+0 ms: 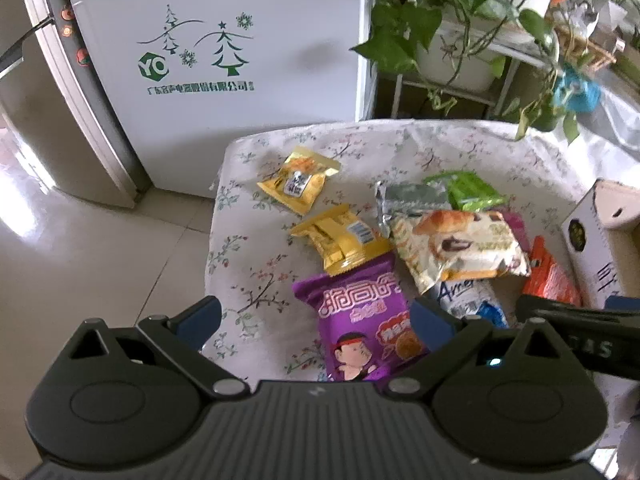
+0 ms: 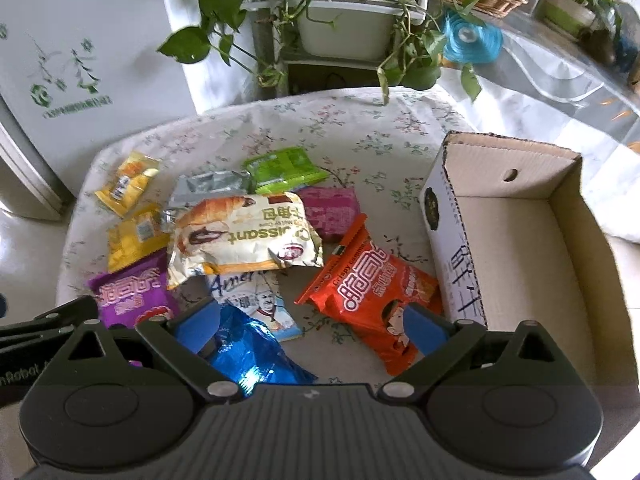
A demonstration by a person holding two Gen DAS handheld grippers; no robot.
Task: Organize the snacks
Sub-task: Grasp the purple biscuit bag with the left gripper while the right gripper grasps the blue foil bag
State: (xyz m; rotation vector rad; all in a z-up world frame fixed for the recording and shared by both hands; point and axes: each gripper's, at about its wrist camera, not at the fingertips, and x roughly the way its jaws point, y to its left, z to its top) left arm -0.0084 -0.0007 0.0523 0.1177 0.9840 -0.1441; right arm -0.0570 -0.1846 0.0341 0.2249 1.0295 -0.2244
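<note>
Foil and plastic snack packets lie heaped on the floral-clothed table (image 2: 360,120), none yet in the cardboard box (image 2: 560,208), which sits empty at about three o'clock from the pile in the right wrist view. Both pairs of tongs are spread wide and hold nothing: the left tongs (image 1: 316,322) hover over the purple packet (image 1: 360,312), the right tongs (image 2: 312,324) over the blue foil packet (image 2: 256,356) and the orange packet (image 2: 372,292).

Risks, as a judgement: the packets overlap, so a pinch on the croissant packet (image 2: 244,236), which rests on top of several others, could drag its neighbours along or nudge the two yellow packets (image 1: 298,184) toward the table edge at ten o'clock. Slick, air-filled wrappers may squirt out of the tongs if only a puffed middle is squeezed rather than a crimped seam. The two tools are also close together (the right one already shows at the left camera's three o'clock), so reaching for adjacent packets at once could make them collide.

Readable writing: "Croissant" on the cream packet, "Crispy" on the orange one, and "Amer…", partly covered, on a white packet (image 2: 260,300). The white fridge (image 1: 224,60) at twelve o'clock carries a green "YO" logo with fir trees above a line of Chinese characters. Chinese lettering also marks the purple and orange packets and the box side.
</note>
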